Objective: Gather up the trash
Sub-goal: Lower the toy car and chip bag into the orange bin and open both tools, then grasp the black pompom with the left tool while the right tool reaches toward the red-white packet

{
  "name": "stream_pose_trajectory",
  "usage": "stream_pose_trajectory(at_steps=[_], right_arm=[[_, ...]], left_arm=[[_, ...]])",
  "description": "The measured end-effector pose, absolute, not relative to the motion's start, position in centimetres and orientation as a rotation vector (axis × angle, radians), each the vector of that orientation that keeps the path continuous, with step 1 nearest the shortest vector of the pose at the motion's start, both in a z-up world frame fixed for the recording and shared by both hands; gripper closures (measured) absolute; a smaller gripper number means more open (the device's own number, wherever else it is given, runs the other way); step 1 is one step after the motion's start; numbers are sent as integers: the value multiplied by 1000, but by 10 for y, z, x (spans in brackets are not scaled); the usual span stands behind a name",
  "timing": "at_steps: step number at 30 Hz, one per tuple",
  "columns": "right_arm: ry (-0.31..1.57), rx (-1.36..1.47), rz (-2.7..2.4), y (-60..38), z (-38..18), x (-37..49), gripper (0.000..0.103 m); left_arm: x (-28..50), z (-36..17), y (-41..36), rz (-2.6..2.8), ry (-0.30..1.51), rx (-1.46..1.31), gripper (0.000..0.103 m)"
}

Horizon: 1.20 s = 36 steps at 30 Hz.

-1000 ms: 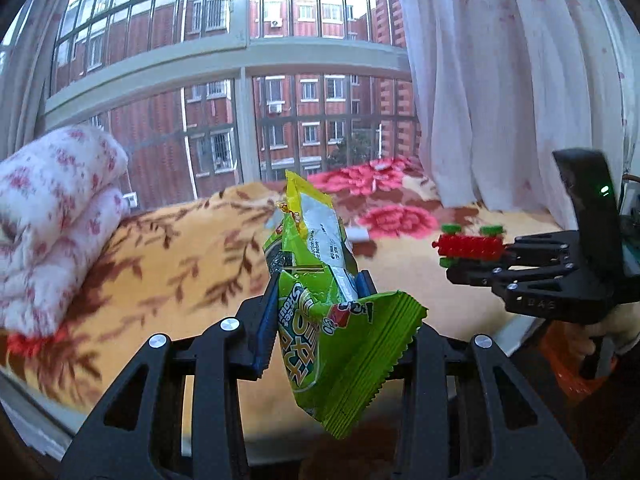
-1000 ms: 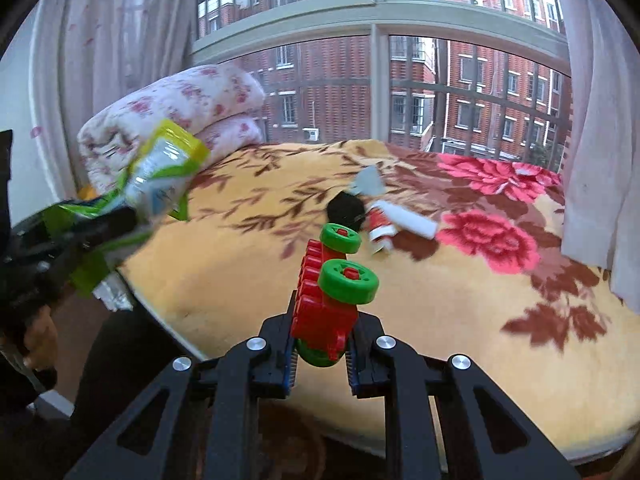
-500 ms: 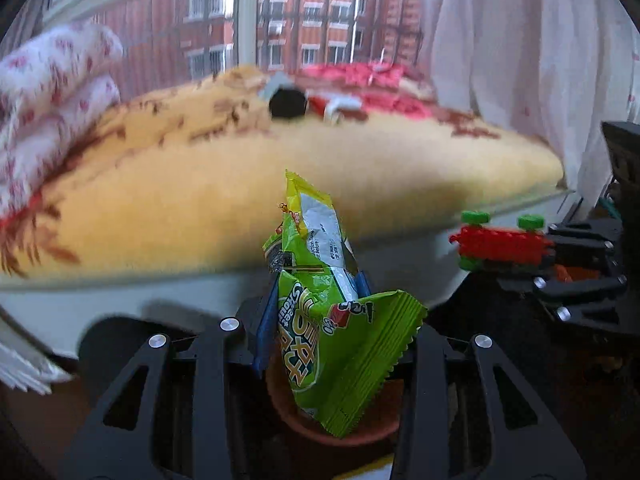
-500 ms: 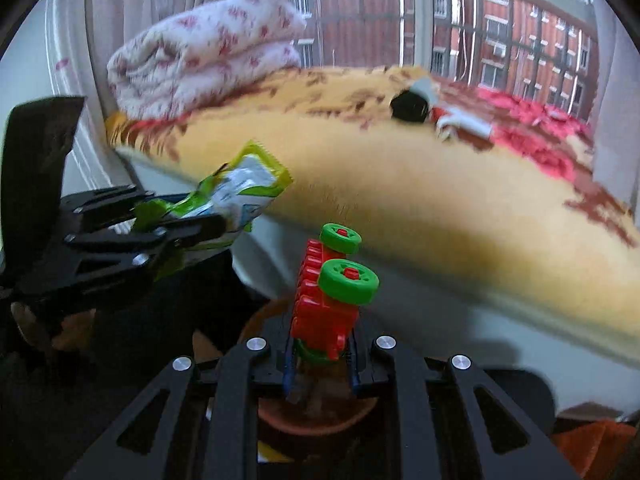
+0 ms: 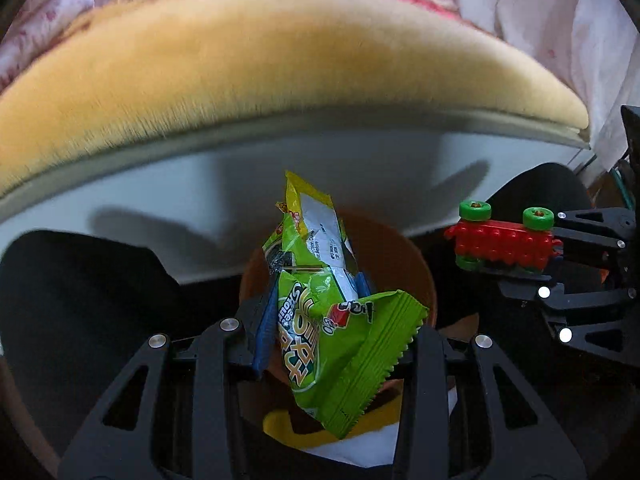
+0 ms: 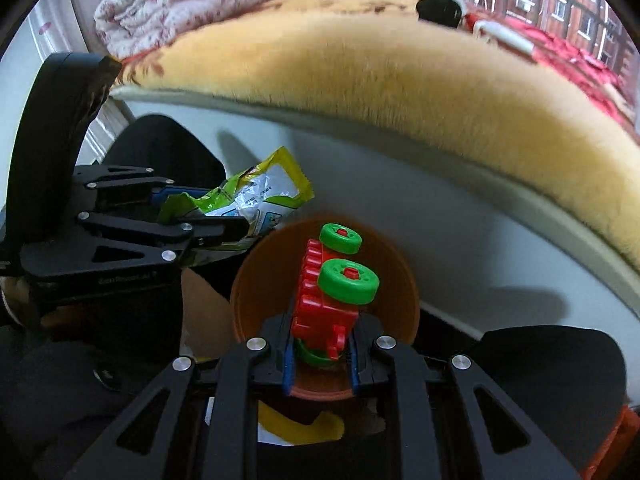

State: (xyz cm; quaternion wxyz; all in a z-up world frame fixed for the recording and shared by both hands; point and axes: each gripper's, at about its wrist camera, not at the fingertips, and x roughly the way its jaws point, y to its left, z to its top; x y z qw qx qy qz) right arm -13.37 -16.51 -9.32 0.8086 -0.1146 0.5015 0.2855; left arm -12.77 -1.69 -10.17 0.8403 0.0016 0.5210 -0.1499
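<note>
Step in hand: we judged this the drop-off stage of collecting trash, with both pieces carried over the orange bin [image 5: 420,276] below the edge of the bed [image 5: 280,80]
Left tongs [image 5: 316,320]: pinching the green snack wrapper [image 5: 320,320] between the blue pads, its crimped end hanging over the bin's mouth
Right tongs [image 6: 320,344]: pressed tight on the red and green toy block [image 6: 328,300], which stood upright above the bin in the right wrist view
Bin: we saw it on the floor against the white bed base, with something yellow [image 6: 296,424] and white near its foot; we could not tell what
Left on the bed: a black item [image 6: 438,8] and a white and red one [image 6: 500,36] lay far back on the blanket
Next move: we judged both tongs needed to spread while centred over the rim, so the light wrapper did not drift outside
</note>
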Motion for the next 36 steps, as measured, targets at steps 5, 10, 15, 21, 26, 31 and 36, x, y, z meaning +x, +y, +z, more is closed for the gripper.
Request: stream_pose_trajectory(at_steps=[5,10,15,21,26,31,36], right_arm=[[1135,-281,605,-159,-113,-126,84],[1170,-321,582,-156,-128,-124,36],[1183,-316,580,-160,-129,-124,36],[1182,-270,555,-178,-120,-122,36],[1159,-243,543,-185,-107,-122,36],[1103,-202,561,-193,-79,-122,36],[1000,-128,580,-204,-37,-113,35]], left_arm=[[-119,-121,-16,-306,1200,-5,61],[-114,-137,-13,-267,1288,-5,35],[-118,-140,-7,-261,1305,-30,35],[-110,-132,-2,-262,1292,-44,35],[-105,-111,-4,-272,1229,-32,35],[-105,-57,-2,-321,1097,-7,35],[-87,3,0,-335,937,1,21]])
